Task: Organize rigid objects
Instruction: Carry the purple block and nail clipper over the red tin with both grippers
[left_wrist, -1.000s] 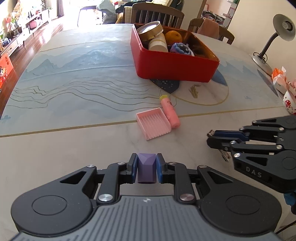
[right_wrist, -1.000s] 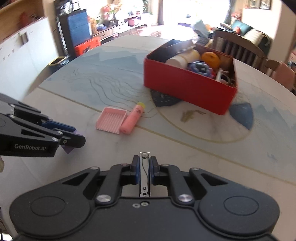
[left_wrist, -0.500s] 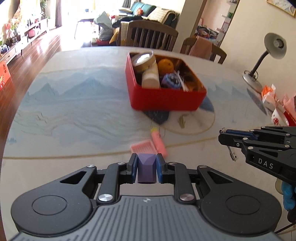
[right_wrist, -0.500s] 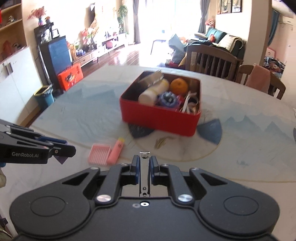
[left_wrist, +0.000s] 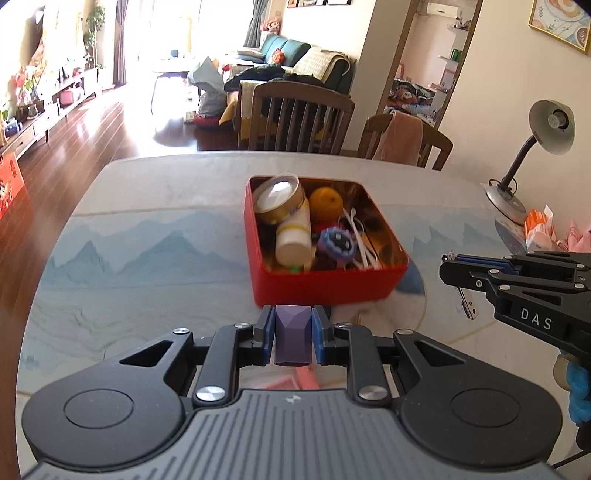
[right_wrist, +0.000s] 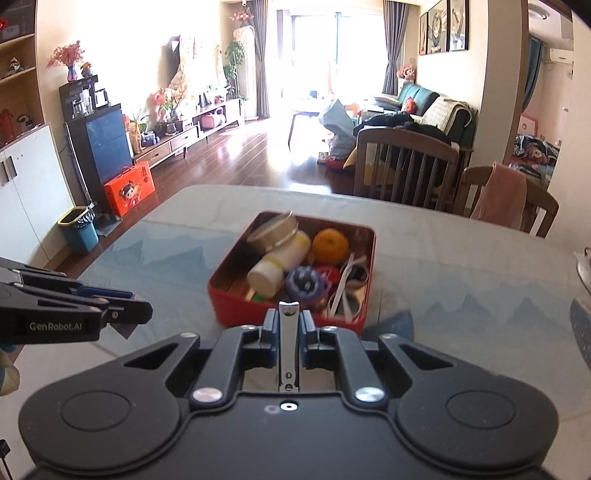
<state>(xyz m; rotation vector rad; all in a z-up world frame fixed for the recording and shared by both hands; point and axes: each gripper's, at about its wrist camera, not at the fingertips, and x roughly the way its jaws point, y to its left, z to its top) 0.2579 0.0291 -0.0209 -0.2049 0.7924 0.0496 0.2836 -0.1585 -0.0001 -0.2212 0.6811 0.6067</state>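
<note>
Left gripper (left_wrist: 293, 325) is clamping a purple block (left_wrist: 293, 332), lower centre. Right gripper (right_wrist: 289, 328) is clamping a nail clipper (right_wrist: 289, 343). Red tin (left_wrist: 325, 284) is sitting mid-frame, 2 grippers flanking.

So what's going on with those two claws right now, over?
Left claw shut on purple block. Right claw shut on nail clipper. Red box ahead, nearly full. Nothing in the way.

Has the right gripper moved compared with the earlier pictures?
Yes. The right gripper, shut on metal nail clippers, rose and advanced toward the red box, which now sits directly beyond its fingertips.
</note>
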